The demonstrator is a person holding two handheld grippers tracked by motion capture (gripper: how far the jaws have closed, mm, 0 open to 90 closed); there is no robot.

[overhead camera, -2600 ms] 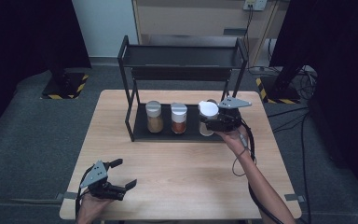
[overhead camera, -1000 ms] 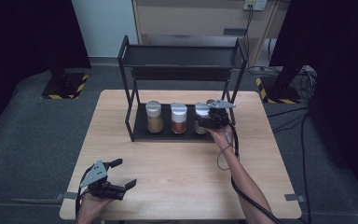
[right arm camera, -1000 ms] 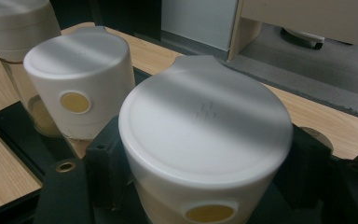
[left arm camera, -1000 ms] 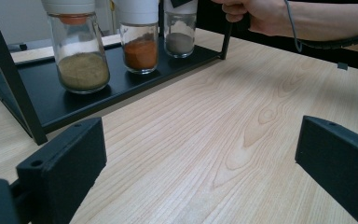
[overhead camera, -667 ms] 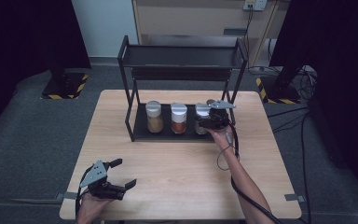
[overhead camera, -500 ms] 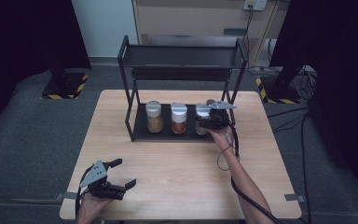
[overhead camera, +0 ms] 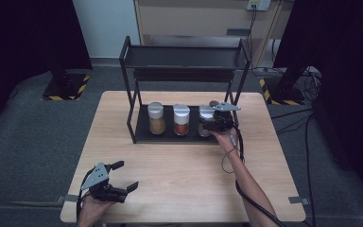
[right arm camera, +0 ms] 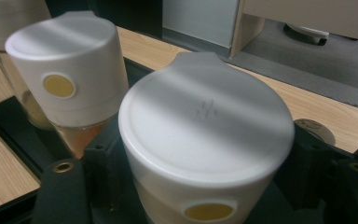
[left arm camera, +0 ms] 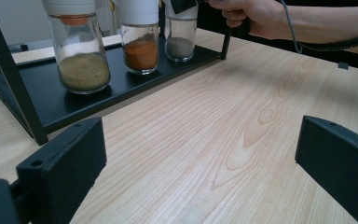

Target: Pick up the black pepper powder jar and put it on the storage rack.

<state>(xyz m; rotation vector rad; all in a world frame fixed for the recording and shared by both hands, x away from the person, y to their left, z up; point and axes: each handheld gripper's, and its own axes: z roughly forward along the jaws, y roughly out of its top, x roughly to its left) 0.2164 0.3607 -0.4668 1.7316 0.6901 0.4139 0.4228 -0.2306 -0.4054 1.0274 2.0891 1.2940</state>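
A glass spice jar with a white cap and grey powder (overhead camera: 205,119) (left arm camera: 181,33) (right arm camera: 205,135) stands at the right end of the black rack's lower shelf (overhead camera: 168,138). My right gripper (overhead camera: 208,125) (right arm camera: 200,158) reaches around it from the right. Its jaws have just been opening and stand at either side of the cap, which is still between them. My left gripper (overhead camera: 125,175) (left arm camera: 200,154) rests open at the table's front left corner, with only bare wood between its jaws.
Two more capped jars share the shelf: an orange-powder one (overhead camera: 181,121) (left arm camera: 140,44) (right arm camera: 67,74) in the middle and a tan-powder one (overhead camera: 156,118) (left arm camera: 81,51) at the left. The rack's top shelf (overhead camera: 184,53) overhangs them. A wooden tabletop (overhead camera: 184,175) spreads in front.
The right gripper brought the grey-powder jar down from above the rack's right end onto the lower shelf beside the orange jar and has stayed there. The left gripper has not moved.
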